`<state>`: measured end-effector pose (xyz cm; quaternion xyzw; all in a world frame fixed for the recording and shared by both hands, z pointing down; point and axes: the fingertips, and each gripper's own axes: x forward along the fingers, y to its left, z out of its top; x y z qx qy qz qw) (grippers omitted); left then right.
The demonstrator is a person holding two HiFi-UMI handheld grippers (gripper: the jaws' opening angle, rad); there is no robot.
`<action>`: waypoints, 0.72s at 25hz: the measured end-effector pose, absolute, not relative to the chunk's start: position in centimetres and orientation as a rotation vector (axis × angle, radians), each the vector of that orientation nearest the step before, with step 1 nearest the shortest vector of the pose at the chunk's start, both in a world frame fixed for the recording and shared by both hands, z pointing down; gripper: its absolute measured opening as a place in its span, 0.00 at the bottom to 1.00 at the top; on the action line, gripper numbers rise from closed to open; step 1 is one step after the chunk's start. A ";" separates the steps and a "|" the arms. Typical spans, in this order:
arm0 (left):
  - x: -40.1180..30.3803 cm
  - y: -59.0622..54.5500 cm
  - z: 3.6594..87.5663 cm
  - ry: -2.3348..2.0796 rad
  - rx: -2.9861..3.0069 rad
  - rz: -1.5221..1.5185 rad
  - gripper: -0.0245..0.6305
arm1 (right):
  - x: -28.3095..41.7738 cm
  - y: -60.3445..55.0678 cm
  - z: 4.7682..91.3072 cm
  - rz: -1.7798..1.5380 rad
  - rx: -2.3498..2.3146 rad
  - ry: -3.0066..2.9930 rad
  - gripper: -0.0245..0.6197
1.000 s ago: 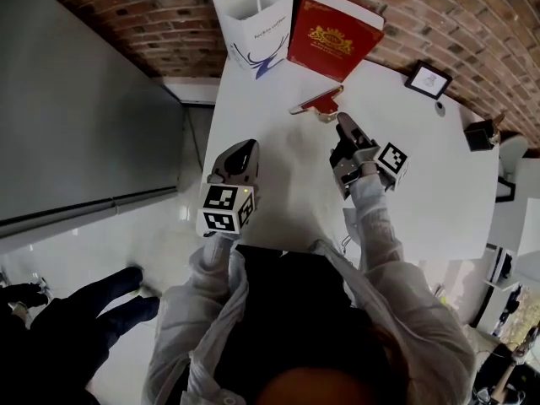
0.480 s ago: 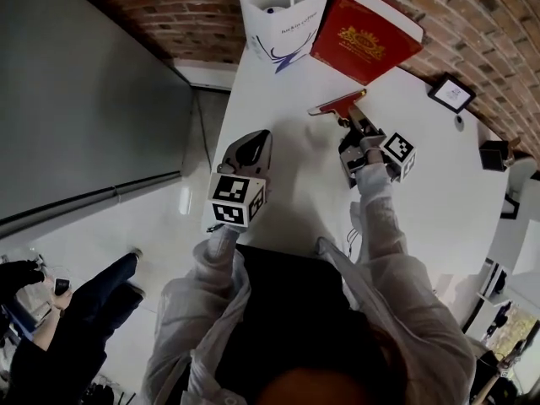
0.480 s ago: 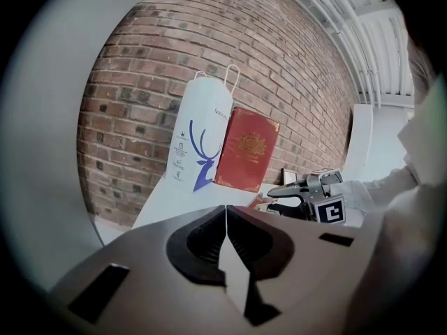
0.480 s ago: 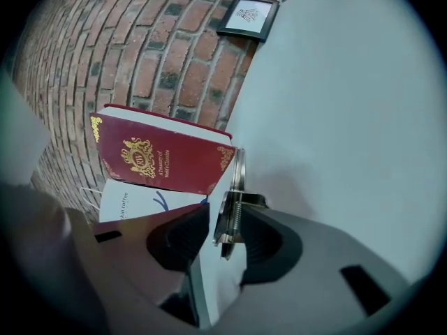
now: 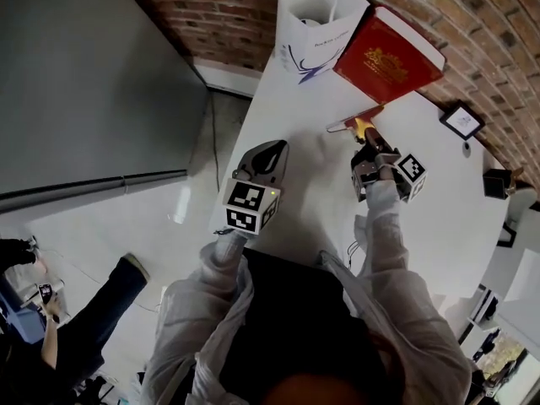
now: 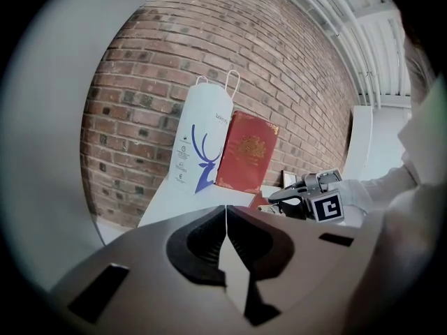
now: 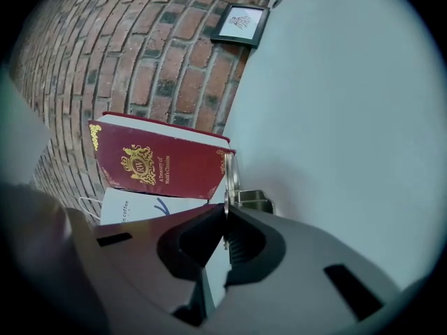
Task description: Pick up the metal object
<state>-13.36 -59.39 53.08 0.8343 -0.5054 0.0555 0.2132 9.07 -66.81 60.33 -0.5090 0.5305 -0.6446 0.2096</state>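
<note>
Pinching the small brass-coloured metal object [image 7: 253, 201] beside the red hardcover book [image 7: 157, 162], the right gripper's [image 7: 225, 218] fingers have just closed, seemingly to lift it off the white tabletop [image 7: 335, 117]; the left gripper's [image 6: 225, 211] fingers sit pressed together, empty.

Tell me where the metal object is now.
Head view: the metal object is at the far end of the white table, beside the red book, pinched by the right gripper, whose jaws have just closed.
</note>
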 end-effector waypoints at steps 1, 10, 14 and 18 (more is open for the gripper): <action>-13.6 -59.3 53.0 -1.410 2.318 0.153 0.07 | 9.1 -66.7 60.4 -1.790 -1.413 1.472 0.06; -13.8 -57.4 52.3 -1.435 2.326 0.147 0.07 | 9.5 -64.7 58.4 -1.747 -1.310 1.459 0.06; -13.3 -56.3 51.7 -1.435 2.346 0.158 0.07 | 9.9 -63.2 56.6 -1.700 -1.310 1.518 0.06; -12.9 -54.7 50.9 -1.443 2.355 0.161 0.07 | 10.6 -61.6 54.8 -1.641 -1.326 1.620 0.06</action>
